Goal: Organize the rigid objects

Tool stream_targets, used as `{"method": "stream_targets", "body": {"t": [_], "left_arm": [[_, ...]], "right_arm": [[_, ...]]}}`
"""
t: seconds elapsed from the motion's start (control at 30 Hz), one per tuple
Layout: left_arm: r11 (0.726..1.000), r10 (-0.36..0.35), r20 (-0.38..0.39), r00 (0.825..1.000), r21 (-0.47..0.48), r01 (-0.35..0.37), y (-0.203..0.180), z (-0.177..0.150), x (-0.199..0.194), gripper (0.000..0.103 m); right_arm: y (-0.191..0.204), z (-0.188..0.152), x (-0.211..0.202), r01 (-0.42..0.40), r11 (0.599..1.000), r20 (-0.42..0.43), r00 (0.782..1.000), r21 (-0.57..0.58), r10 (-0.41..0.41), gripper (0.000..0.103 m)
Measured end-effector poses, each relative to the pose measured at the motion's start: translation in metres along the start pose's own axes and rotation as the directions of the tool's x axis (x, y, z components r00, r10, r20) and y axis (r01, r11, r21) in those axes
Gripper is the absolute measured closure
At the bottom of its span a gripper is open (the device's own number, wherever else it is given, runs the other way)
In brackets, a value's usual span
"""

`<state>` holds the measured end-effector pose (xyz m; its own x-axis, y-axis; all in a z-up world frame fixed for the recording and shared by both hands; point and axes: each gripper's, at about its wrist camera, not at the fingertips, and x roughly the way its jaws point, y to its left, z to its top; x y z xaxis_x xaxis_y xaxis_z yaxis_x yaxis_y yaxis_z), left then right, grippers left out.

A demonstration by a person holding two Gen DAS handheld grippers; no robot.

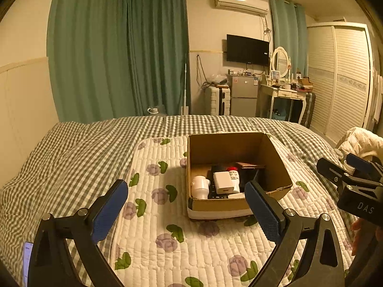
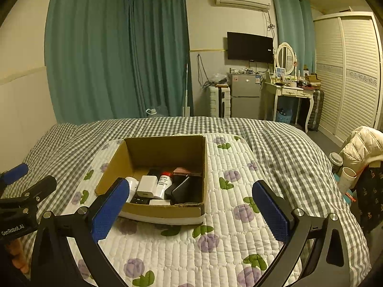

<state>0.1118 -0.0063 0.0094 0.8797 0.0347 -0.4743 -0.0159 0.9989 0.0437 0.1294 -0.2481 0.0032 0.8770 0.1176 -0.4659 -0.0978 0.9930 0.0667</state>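
Note:
An open cardboard box (image 1: 277,167) (image 2: 153,211) sits on a floral quilted mat on the bed. Inside lie a white charger (image 1: 223,182) (image 2: 146,186), a white bottle with a red cap (image 1: 233,175) (image 2: 164,183), a white round item (image 1: 199,186) (image 2: 132,183), a black case (image 2: 183,189) and other dark items. My left gripper (image 1: 186,198) is open and empty, hovering just in front of the box. My right gripper (image 2: 190,201) is open and empty, in front of the box's right corner. Each gripper shows at the edge of the other's view.
The quilted mat (image 1: 167,234) (image 2: 229,227) lies on a checked bedspread (image 1: 71,148) (image 2: 287,143). A padded jacket (image 2: 361,146) and cups (image 2: 347,177) are at the bed's right side. Curtains, a fridge, a dressing table and a wardrobe stand beyond the bed.

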Motion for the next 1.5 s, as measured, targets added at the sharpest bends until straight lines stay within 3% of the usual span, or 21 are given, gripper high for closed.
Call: {"method": "stream_targets", "body": {"t": [1.5], "left_arm": [[1.0, -0.009, -0.032, 0.999, 0.013, 0.01, -0.0065, -0.0063, 0.0049, 0.0]], "right_arm": [[0.0018, -0.0047, 0.0063, 0.012, 1.0, -0.033, 0.999, -0.022, -0.013, 0.0]]}}
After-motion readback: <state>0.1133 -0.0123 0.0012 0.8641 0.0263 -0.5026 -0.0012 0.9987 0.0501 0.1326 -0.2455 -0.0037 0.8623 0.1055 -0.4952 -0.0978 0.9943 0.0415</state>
